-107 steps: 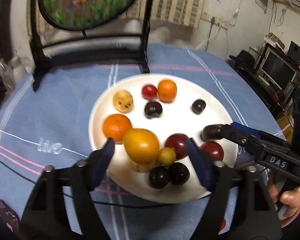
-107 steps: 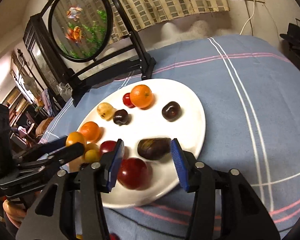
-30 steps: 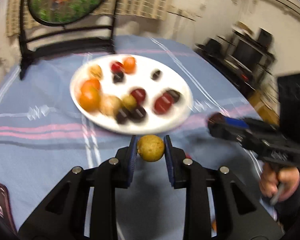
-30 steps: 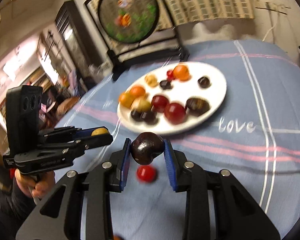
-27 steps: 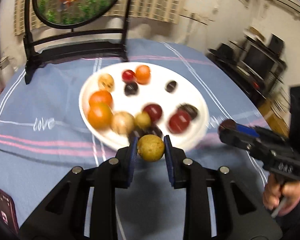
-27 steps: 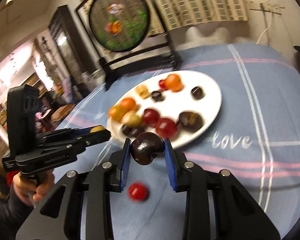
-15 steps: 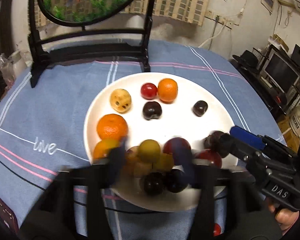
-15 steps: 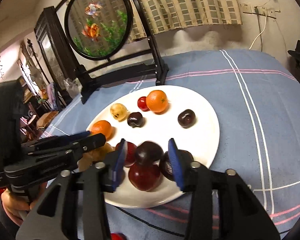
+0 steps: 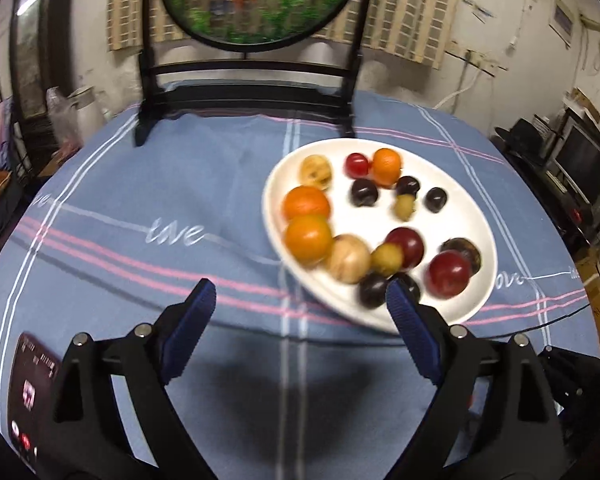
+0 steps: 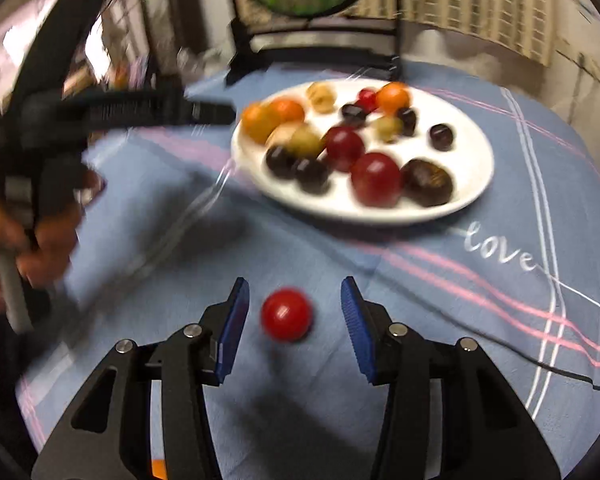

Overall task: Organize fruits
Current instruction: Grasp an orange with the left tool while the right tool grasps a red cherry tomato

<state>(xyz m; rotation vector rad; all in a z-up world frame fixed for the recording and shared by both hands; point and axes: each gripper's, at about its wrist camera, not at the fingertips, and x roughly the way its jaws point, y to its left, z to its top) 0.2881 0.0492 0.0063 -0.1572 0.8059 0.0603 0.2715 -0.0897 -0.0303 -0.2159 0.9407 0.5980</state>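
Note:
A white plate [image 9: 482, 300] holds several fruits: oranges, red and dark plums, small yellow ones; it also shows in the right wrist view [image 10: 472, 148]. My left gripper [image 9: 300, 328] is open and empty over the blue cloth, left of and nearer than the plate. My right gripper [image 10: 292, 320] is open, with a loose red fruit [image 10: 286, 319] on the cloth between its fingers, apart from both pads. The left gripper also shows in the right wrist view [image 10: 220, 114], near the plate's left rim.
A round blue tablecloth [image 9: 172, 200] with pink and white stripes covers the table. A black stand with a round fish picture [image 9: 256, 60] stands at the back. A phone [image 9: 32, 388] lies at the near left. A thin black cable [image 10: 500, 344] crosses the cloth.
Both grippers have let go of their fruits on the plate and pulled back, open. The right one now straddles the red fruit on the cloth; the left one has moved left off the plate.

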